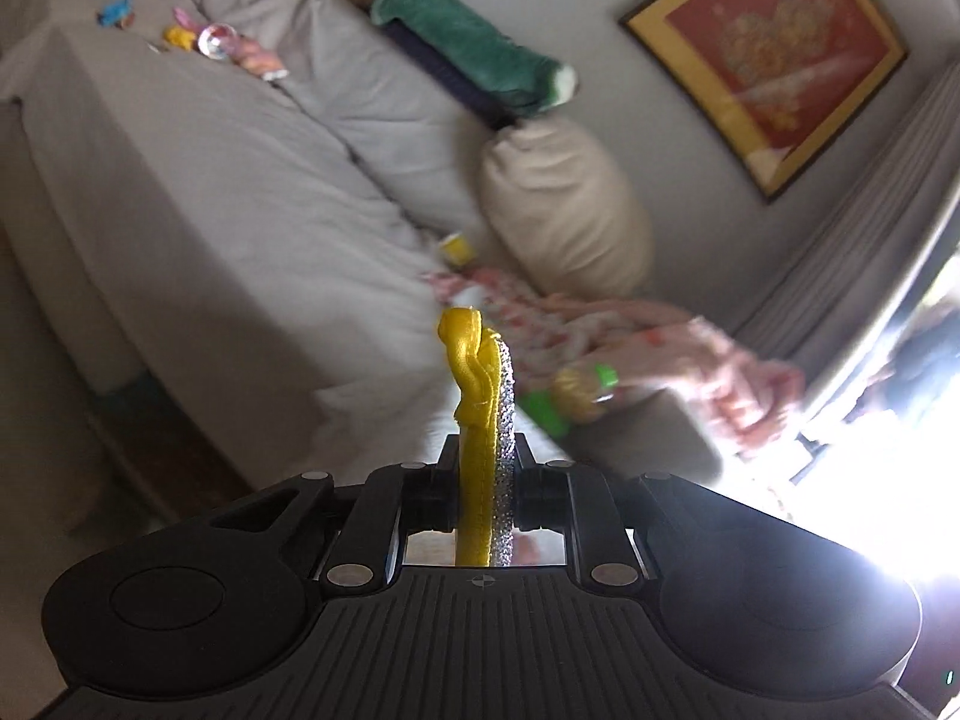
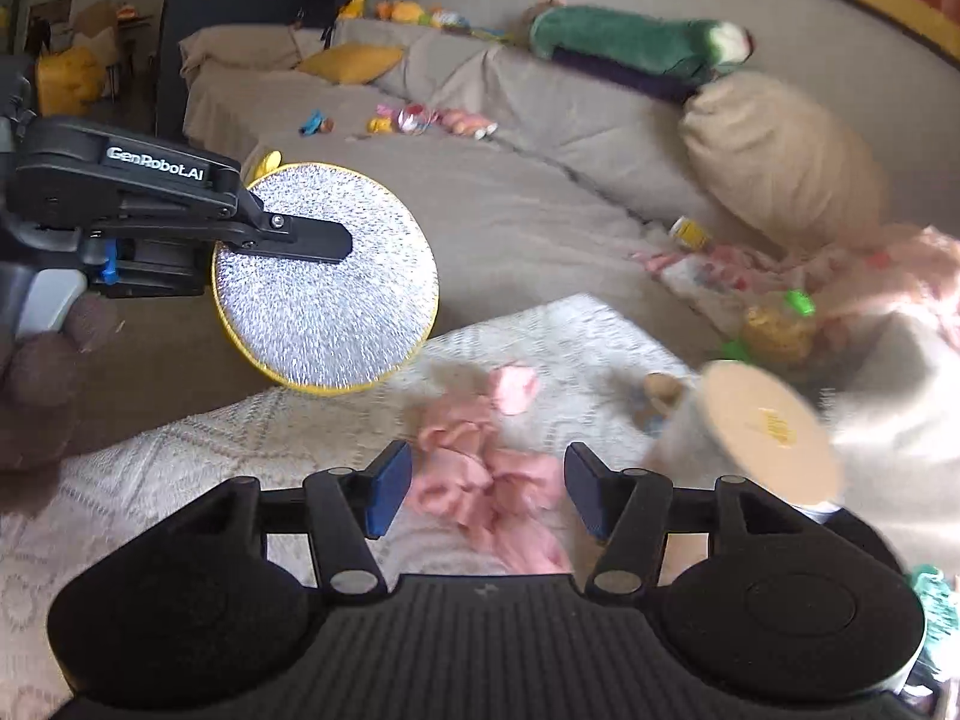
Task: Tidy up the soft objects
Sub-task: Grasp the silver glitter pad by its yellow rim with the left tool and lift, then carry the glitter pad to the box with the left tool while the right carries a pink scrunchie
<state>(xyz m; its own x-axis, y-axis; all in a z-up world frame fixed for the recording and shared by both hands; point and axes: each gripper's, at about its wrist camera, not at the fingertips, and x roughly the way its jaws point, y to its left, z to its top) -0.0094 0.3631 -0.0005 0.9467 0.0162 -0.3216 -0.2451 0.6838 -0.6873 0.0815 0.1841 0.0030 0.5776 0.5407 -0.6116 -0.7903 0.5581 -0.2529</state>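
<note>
In the left wrist view we find the left hand-held gripper [image 1: 483,480] clenched on a round flat pad with a silver glitter face and yellow satin edging [image 1: 480,420], seen edge-on and standing upright between the jaws, raised in front of a long sofa under a grey cover [image 1: 240,192]. A beige cushion [image 1: 564,204] leans at the sofa's back, with a green plush toy [image 1: 474,54] lying along the backrest above it. In the right wrist view we note the right hand-held gripper [image 2: 487,489] released, its blue pads [image 2: 387,489] apart and pressing on nothing; a crumpled pink cloth [image 2: 480,480] lies between and beyond them on a white knitted blanket [image 2: 240,438]. The glitter pad appears at left, its silver face towards us, one black finger laid across it.
</note>
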